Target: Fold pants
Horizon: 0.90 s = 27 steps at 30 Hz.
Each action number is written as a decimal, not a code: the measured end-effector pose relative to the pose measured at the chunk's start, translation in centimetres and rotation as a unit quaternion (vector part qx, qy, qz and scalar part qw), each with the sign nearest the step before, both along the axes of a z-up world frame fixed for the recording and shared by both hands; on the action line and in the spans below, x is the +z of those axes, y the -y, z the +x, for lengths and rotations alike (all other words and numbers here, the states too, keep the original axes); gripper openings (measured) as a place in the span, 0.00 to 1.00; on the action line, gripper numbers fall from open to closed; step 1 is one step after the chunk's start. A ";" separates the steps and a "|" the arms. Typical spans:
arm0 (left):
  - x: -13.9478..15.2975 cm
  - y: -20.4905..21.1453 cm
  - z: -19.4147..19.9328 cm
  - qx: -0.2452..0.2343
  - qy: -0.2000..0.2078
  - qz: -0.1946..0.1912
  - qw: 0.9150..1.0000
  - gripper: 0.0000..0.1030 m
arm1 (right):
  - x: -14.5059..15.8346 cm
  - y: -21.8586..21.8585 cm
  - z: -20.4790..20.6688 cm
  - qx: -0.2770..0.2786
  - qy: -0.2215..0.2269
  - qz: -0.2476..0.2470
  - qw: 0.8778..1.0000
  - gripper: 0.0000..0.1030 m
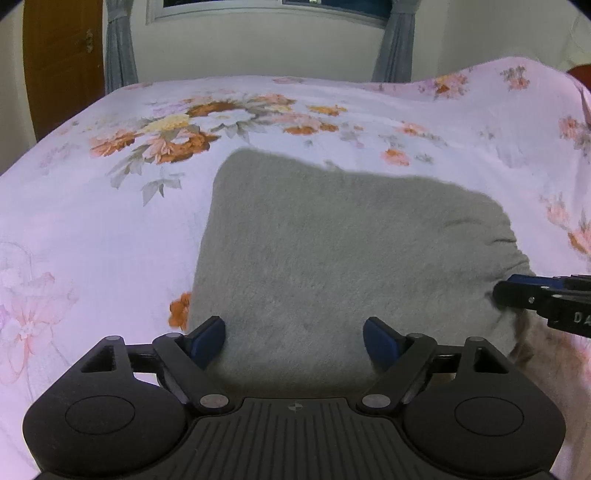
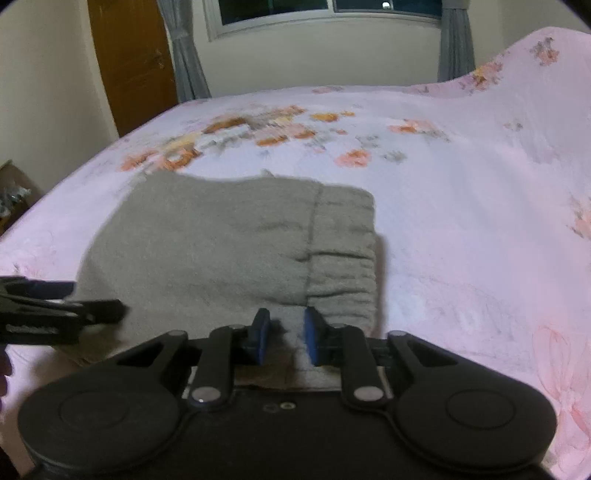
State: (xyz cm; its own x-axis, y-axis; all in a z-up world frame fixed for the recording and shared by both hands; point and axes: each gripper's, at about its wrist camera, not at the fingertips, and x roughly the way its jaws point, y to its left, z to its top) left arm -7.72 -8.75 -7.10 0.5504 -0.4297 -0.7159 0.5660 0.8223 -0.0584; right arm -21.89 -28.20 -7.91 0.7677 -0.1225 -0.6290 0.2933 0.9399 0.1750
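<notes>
The grey sweatpants (image 1: 343,254) lie folded into a compact block on the floral bedsheet (image 1: 110,229), elastic waistband (image 2: 343,254) at the 3 o'clock side. The left tool (image 1: 294,338) sits at the block's 6 o'clock edge with its blue pads wide apart, gripping nothing. The right tool (image 2: 284,334) has its pads close together with grey fabric between them at the near edge, beside the waistband; whether they clamp it cannot be told.

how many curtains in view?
2. Left curtain hangs beside the door, left of the window; right curtain hangs at the window's right end. Both show in each wrist view. More may be out of frame.
</notes>
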 end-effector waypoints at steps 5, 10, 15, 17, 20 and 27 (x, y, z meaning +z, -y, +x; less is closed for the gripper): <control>0.2 1.0 2.0 0.000 0.001 0.008 1.000 0.80 | 1.8 -0.3 2.8 0.021 0.026 -0.006 0.999 0.28; -0.5 2.3 3.8 0.006 -0.005 0.013 1.000 0.80 | 1.1 0.1 5.0 0.012 0.020 -0.017 1.000 0.30; -0.9 3.6 5.6 0.003 -0.003 0.017 1.000 0.85 | -0.3 0.9 5.5 0.013 0.002 -0.001 1.000 0.29; -0.8 4.3 6.6 0.003 -0.004 0.018 1.000 0.85 | 0.5 0.9 6.0 0.017 0.013 -0.006 1.000 0.30; -0.6 5.3 8.3 0.007 -0.012 0.017 1.000 0.86 | 1.4 1.3 7.6 0.020 0.022 -0.018 0.999 0.31; -1.5 7.8 11.4 0.019 -0.027 0.028 0.999 0.92 | -1.1 3.0 8.9 0.007 -0.001 -0.007 1.000 0.30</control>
State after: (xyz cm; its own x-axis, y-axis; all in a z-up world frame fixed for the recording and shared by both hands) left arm 3.67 -16.58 -8.55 0.5258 -0.3677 -0.7670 0.5320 0.8458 -0.0408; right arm -12.96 -31.16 -9.01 0.7677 -0.1212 -0.6293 0.2813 0.9460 0.1611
